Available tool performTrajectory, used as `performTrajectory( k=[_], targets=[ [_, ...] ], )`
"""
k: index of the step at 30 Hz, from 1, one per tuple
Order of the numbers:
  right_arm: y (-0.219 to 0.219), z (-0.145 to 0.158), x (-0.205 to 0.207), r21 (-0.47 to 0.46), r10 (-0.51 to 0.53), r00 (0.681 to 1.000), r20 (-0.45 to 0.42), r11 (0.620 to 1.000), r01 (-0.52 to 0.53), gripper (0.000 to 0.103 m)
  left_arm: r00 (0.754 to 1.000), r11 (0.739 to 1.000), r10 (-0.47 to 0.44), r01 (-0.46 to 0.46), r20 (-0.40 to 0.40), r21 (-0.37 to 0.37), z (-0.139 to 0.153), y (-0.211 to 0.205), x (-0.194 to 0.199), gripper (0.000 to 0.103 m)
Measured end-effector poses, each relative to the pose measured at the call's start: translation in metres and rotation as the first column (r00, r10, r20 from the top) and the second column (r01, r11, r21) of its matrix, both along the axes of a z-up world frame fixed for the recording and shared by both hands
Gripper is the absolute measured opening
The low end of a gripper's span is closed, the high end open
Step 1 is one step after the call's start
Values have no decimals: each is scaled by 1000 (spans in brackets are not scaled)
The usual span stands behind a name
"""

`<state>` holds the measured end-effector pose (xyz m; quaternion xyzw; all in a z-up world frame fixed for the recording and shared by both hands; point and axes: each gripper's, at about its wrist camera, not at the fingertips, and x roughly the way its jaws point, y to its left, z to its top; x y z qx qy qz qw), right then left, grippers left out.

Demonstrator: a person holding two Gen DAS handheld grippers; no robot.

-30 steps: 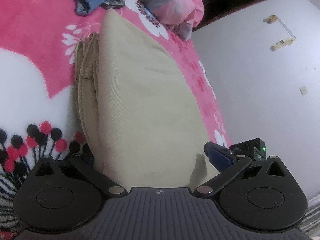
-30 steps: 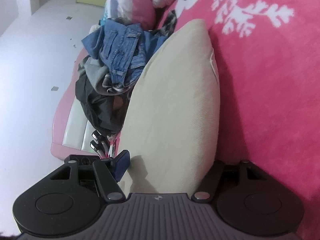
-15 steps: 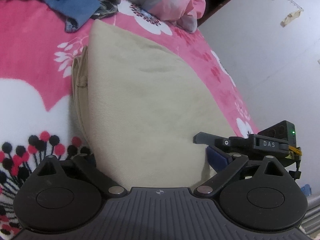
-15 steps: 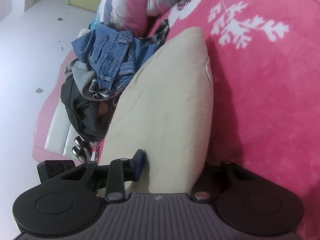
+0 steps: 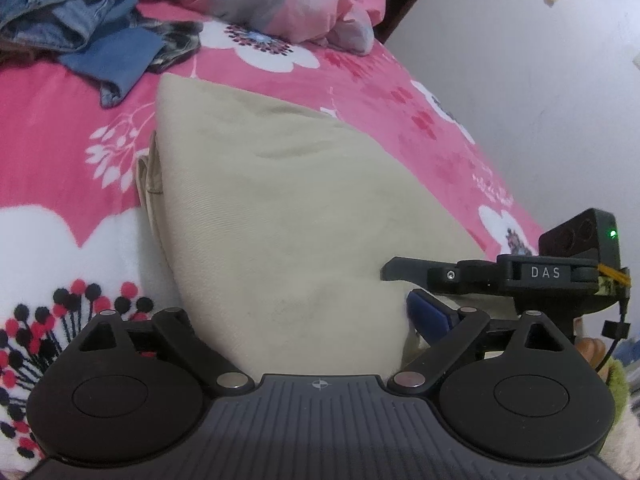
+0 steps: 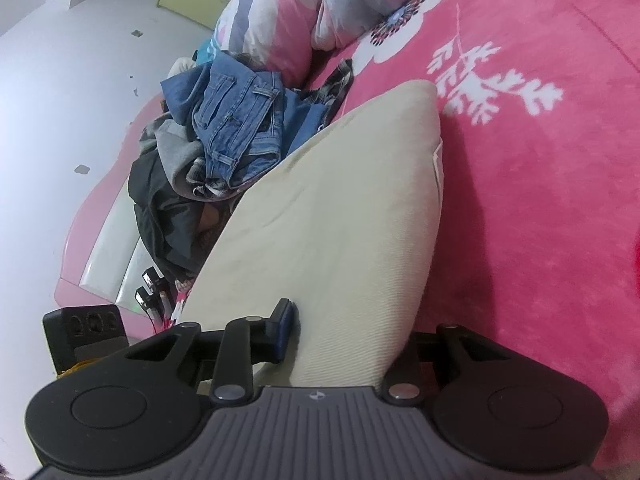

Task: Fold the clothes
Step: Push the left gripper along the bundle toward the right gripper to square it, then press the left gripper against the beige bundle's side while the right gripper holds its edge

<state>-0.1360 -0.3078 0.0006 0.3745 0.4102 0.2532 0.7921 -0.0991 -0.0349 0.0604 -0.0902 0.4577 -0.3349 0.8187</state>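
A beige folded garment (image 5: 280,216) lies on the pink floral blanket (image 5: 52,140); it also shows in the right wrist view (image 6: 340,220). My left gripper (image 5: 296,332) has its near end lying between the wide-spread jaws. My right gripper (image 6: 356,332) also straddles the near end, one blue-padded finger (image 6: 285,330) against the cloth. In both views the fingertips are mostly hidden under the fabric, so I cannot tell whether they pinch it. The right gripper also shows in the left wrist view (image 5: 404,270), at the garment's near right corner.
A pile of jeans and dark clothes (image 6: 224,140) lies at the far end of the bed, with pink and grey pillows (image 6: 304,12) behind. Blue denim (image 5: 80,28) lies beyond the garment. A white wall (image 5: 540,100) borders the bed.
Both grippers have tilted and lifted, so more of the garment's far end and the clothes pile shows. The right gripper has risen into clearer view beside the left one.
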Motion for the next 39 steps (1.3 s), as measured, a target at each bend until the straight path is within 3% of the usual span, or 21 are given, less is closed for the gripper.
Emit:
performTrajectory(
  k=[8,17,27,39],
  targets=[
    [-2,-15,-2,-22,-16,999,-37,1000,15,33,998,994,-27,21,58,105,-9,-16,-14,94],
    [-16,-34,7,90,-36,992,-120,995,47,36,996,990,-43,33,76,137,-10,-20,-16,94],
    [-30,-54,25,248,-28,971,-239,965,89,36,994,988,-60,46,89,149,-13,-23,-17,96],
    [-25,-51,27,186,-54,975,-215,978,95,30,992,985,-76,59,96,162,-15,-24,-17,98]
  ],
)
